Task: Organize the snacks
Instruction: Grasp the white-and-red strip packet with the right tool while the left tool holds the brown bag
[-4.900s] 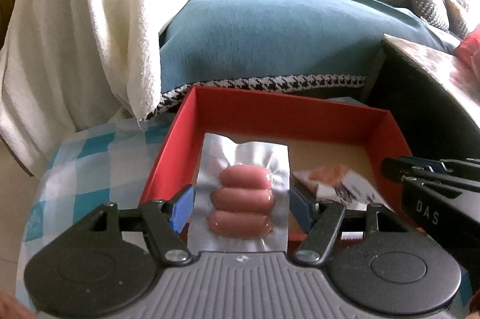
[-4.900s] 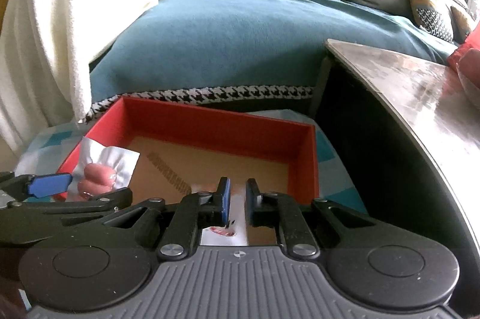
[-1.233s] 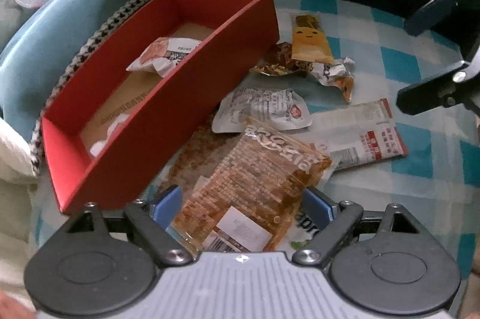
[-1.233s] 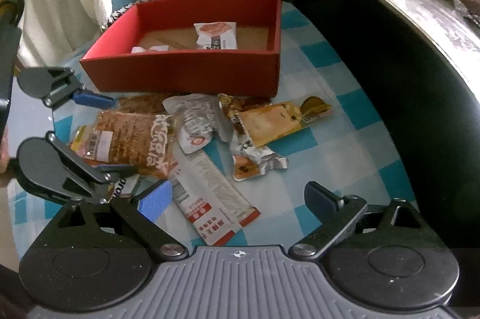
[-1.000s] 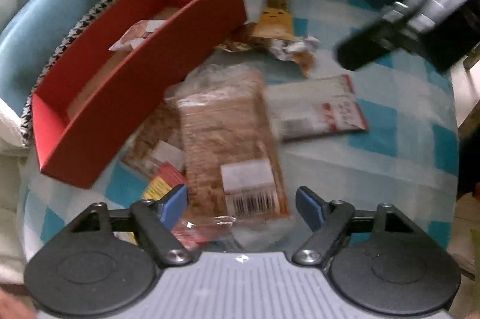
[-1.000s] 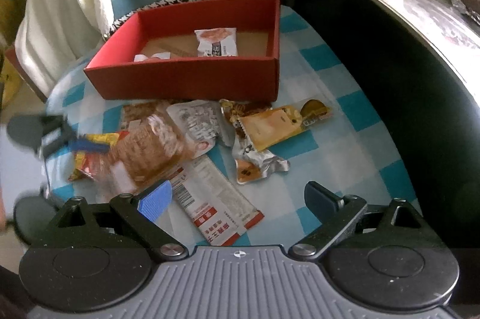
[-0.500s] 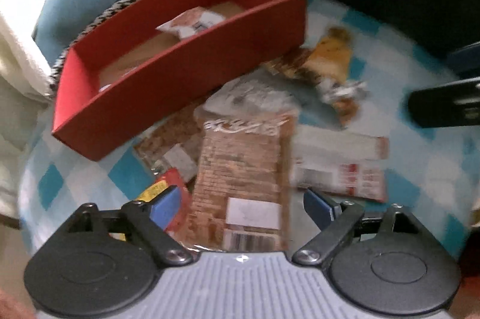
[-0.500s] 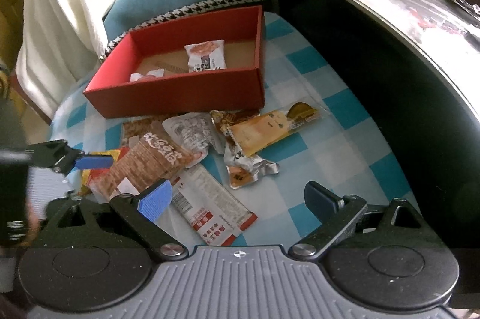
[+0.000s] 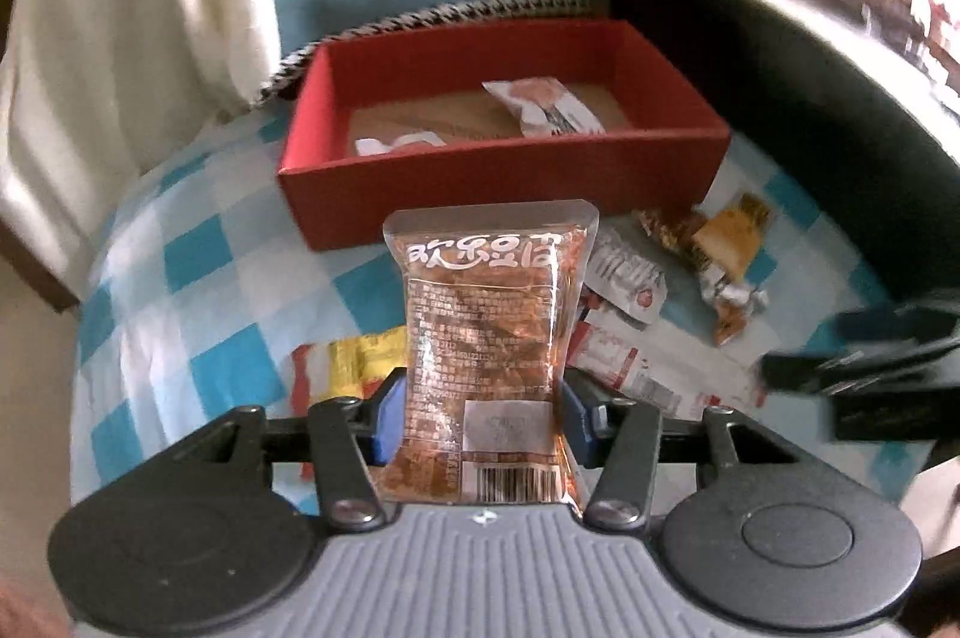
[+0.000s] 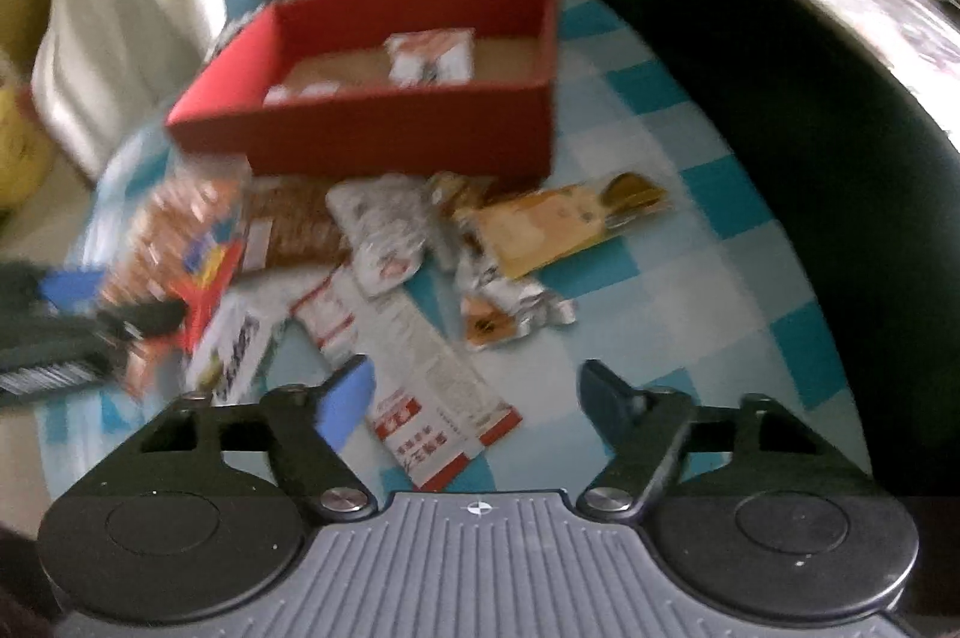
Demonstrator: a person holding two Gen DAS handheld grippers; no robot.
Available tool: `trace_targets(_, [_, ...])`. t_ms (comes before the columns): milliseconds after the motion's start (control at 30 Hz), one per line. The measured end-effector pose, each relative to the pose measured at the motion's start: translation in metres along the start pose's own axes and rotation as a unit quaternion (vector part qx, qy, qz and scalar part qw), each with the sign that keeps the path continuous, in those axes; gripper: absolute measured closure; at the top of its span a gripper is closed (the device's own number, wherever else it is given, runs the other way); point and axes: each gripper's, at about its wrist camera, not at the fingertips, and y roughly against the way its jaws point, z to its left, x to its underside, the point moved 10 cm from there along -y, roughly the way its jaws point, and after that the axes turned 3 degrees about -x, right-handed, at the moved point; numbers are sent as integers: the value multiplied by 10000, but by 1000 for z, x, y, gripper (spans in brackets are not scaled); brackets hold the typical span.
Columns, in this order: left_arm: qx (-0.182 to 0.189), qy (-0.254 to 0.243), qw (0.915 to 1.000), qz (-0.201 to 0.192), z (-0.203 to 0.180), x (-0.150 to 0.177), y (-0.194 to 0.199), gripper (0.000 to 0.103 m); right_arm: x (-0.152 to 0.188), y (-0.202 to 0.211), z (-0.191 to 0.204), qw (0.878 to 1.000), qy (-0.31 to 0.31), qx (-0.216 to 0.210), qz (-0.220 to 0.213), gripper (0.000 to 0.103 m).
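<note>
1. Currently the left gripper (image 9: pixel 480 422) is clamped on the brown snack packet (image 9: pixel 489 332); its jaws have just been closing, and both blue pads press the packet's lower sides.
2. Packet stands upright between the fingers, barcode end toward the camera, sealed top edge pointing at the red box (image 9: pixel 498 182). Its top overlaps the box's near wall in view; packet is lifted clear of the checked cloth (image 9: pixel 198 278).
3. Right gripper (image 10: pixel 477 398) is unclenched, jaws have just been narrowing but are still wide apart, pads touching nothing. It hovers near-side of the red box (image 10: pixel 384 128), over the long red-and-white sachet (image 10: pixel 420 386).
4. Inside the box: a small white-and-orange packet (image 9: pixel 543 104) toward the far right, a white wrapper (image 9: pixel 396 141) at the near left wall.
5. Loose snacks lie on the cloth just in front of the box's near wall: silver pouch (image 10: pixel 384 230), yellow bar wrapper (image 10: pixel 564 221), crumpled foil wrapper (image 10: pixel 504 308).
6. Right view is motion-blurred on its left side; the left gripper with its packet shows only as a smear left of the box.
</note>
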Motion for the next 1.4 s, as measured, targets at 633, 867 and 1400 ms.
trace_targets(633, [442,190,9988,67,21,9,13,58,14,-60,58,9916,1091,45,698,42])
trace_targets(867, [339,20,9993,148,10,13,8,58,19,-33,54,9935,887,-65,713,49])
trace_targets(1400, [-210,-641,9958,623,-9,35,-30,55,22,-45,49,9941,767,35,767,42])
